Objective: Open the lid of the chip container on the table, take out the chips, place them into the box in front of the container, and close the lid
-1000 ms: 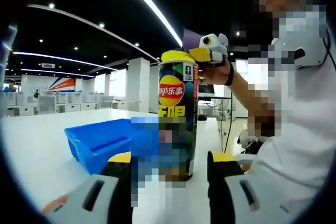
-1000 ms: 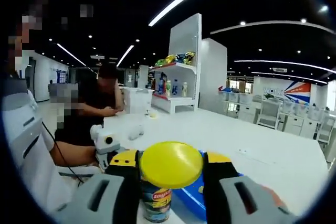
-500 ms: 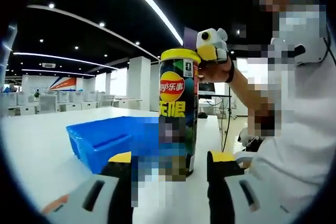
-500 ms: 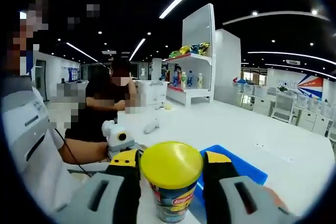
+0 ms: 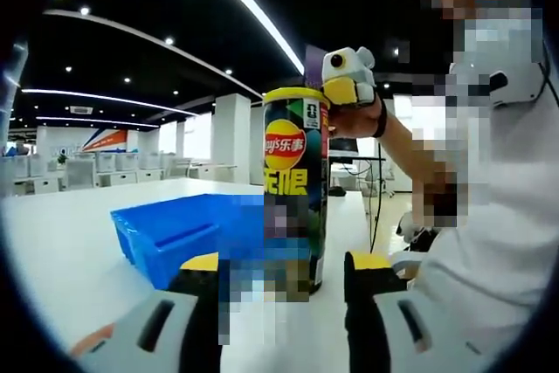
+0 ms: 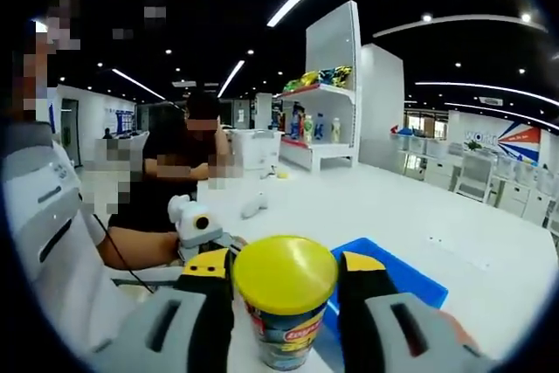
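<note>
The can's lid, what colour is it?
Yellow. The lid shows best in the right gripper view, between the jaws.

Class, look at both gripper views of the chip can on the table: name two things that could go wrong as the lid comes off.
1. The tall, narrow chip can stands upright between the left gripper's jaws; a sideways pull could tip it if that hold is loose.
2. The right gripper flanks the round yellow plastic lid by its rim; it may slip or pop off suddenly.
3. The blue plastic box sits close beside the can; a toppling can could hit it.
</note>
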`<state>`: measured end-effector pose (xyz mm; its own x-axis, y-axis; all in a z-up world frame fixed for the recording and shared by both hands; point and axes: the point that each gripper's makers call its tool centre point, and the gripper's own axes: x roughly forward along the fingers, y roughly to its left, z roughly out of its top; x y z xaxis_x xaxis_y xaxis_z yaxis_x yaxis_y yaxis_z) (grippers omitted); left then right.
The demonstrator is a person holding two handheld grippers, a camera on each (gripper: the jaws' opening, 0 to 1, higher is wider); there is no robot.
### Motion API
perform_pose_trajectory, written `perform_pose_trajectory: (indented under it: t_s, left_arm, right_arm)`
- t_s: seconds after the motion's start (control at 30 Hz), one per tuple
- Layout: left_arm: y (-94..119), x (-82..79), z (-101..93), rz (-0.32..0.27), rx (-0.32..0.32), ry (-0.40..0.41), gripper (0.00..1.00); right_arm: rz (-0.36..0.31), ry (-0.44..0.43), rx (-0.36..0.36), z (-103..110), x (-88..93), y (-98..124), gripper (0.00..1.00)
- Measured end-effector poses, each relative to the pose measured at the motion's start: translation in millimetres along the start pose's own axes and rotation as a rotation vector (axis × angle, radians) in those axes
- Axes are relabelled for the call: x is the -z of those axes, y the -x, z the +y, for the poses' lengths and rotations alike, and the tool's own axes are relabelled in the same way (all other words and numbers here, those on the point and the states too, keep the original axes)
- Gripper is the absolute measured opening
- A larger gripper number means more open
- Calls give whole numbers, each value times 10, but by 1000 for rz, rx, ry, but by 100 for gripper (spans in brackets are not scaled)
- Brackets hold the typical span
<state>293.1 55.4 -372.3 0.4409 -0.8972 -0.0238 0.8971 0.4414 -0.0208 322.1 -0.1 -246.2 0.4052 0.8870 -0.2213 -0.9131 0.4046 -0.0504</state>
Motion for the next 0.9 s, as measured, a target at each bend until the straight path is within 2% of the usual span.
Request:
perform_pose_trajectory:
  t_s: [0.2, 0.4, 0.57, 0.67, 0.8, 0.87, 0.9]
  left_arm:
    - [-13, 16, 23, 6, -15, -7, 53]
    - [-3, 7, 27, 11, -18, -15, 53]
    - [17, 10, 26, 24, -10, -22, 53]
    - [49, 17, 3, 49, 10, -25, 53]
    - [129, -158, 68, 2, -6, -27, 51]
    - [176, -283, 89, -23, -14, -32, 42]
    - [192, -359, 88, -43, -12, -35, 34]
  right_arm:
    - [10, 49, -1, 10, 18, -15, 48]
    - [7, 41, -8, 11, 21, -18, 50]
    - [-25, 15, -27, 30, -20, 26, 63]
    - [-56, 13, -36, 34, -57, 83, 66]
    - [-133, -12, -7, -86, -144, 219, 64]
    - [-165, -19, 26, -184, -175, 296, 61]
    - [-176, -20, 39, -223, -185, 327, 58]
